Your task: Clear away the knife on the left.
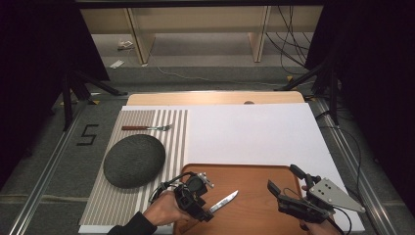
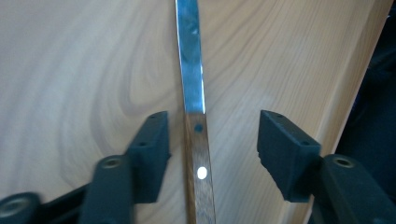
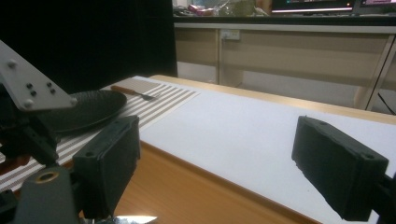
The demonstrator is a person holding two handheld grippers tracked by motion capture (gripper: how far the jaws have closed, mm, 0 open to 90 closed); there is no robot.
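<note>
A knife with a wooden handle [image 2: 198, 154] and a steel blade [image 1: 224, 201] lies on a wooden tray [image 1: 254, 176] at the table's near edge. My left gripper [image 1: 206, 209] is down over the handle, held by a hand from the lower left. In the left gripper view its jaws [image 2: 212, 126] stand apart on either side of the handle, neither pad pressing on it. My right gripper [image 1: 282, 177] hovers open over the tray's right end, nothing between its fingers [image 3: 215, 128].
A dark grey plate [image 1: 134, 160] sits on a striped placemat [image 1: 171, 127] at the left, with a fork [image 1: 147, 128] behind it. A white sheet [image 1: 254, 132] covers the table beyond the tray. Dark stands and cables flank the table.
</note>
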